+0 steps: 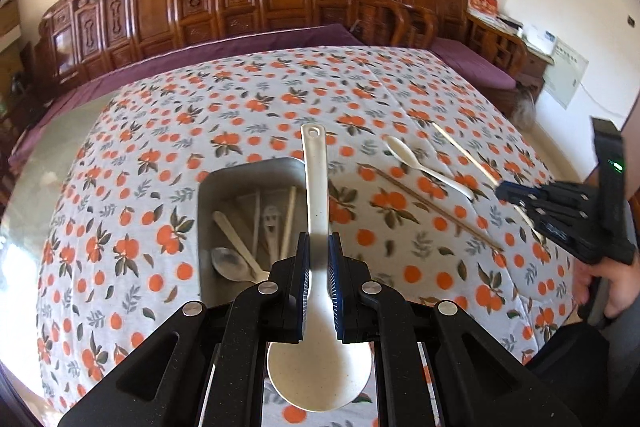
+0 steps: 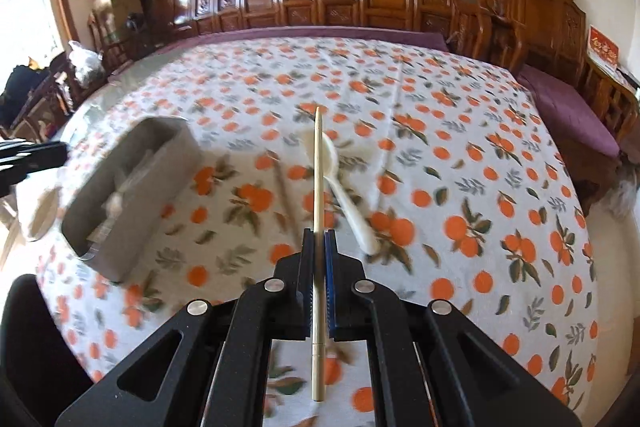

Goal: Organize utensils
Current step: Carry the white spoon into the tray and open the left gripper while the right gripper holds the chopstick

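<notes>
Our left gripper (image 1: 318,247) clamps 1 smooth white ladle (image 1: 316,187); our right gripper (image 2: 319,239) clamps 1 thin chopstick (image 2: 318,167). 1 gray box (image 1: 208,187) sits at 11 o'clock.

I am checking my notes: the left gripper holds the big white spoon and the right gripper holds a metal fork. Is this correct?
Not quite. The right gripper holds a pale chopstick, not a fork, as the right wrist view shows. The left gripper does hold the big white spoon.

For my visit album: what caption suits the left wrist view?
Left hand-held gripper clamps a white rice paddle above the gray utensil bin; a white spoon waits on the orange-print tablecloth.
</notes>
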A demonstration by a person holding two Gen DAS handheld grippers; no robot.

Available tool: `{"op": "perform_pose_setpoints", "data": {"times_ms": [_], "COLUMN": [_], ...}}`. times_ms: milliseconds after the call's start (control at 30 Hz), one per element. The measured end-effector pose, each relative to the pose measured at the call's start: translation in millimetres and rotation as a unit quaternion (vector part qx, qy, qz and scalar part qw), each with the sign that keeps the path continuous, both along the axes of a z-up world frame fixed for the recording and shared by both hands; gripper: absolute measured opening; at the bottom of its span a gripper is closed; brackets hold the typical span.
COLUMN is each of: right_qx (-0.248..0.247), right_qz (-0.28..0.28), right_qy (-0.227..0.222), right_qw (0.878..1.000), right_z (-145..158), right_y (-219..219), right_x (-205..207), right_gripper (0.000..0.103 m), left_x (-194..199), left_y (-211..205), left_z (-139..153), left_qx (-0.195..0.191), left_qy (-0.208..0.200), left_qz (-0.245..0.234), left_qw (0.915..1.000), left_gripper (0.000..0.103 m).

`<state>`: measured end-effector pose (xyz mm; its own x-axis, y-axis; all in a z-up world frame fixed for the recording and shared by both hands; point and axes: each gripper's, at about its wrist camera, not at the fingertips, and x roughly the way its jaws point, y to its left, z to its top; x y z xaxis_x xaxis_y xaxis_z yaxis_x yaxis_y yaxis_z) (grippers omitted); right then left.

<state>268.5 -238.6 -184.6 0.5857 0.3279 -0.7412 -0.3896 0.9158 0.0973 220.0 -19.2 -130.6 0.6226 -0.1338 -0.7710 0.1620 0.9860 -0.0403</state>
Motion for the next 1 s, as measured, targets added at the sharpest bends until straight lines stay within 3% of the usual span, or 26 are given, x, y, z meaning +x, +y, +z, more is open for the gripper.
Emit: {"op": "perform_pose_setpoints", "data": {"times_ms": [400,700,1000], "right_qx": [0.023,0.016,0.022], "right_qz": [0.064,0.086,0.084], "right_qy": [-0.039,-0.026,0.014], "right_qw": [0.997,0.996,0.996], "right_z": [60.3,59.7,45.5], "right_y": [59.4,101.8,135.3], "right_x": [-40.0,-52.1,-45.1], "right_gripper": [0.006,0.006,0.006], "left_x": [35.1,49.6,29.2], "left_y": [40.6,57.3,78.9], "left_z": [-39.0,-65.5,-38.6], "left_qx": [-0.002,-0.025,-0.039], "left_qy": [0.045,0.076,0.059], "left_qz": [0.036,0.042,0.040], "left_qw": [0.9983,0.9959,0.9967], "left_gripper": [0.008,0.008,0.018]}}
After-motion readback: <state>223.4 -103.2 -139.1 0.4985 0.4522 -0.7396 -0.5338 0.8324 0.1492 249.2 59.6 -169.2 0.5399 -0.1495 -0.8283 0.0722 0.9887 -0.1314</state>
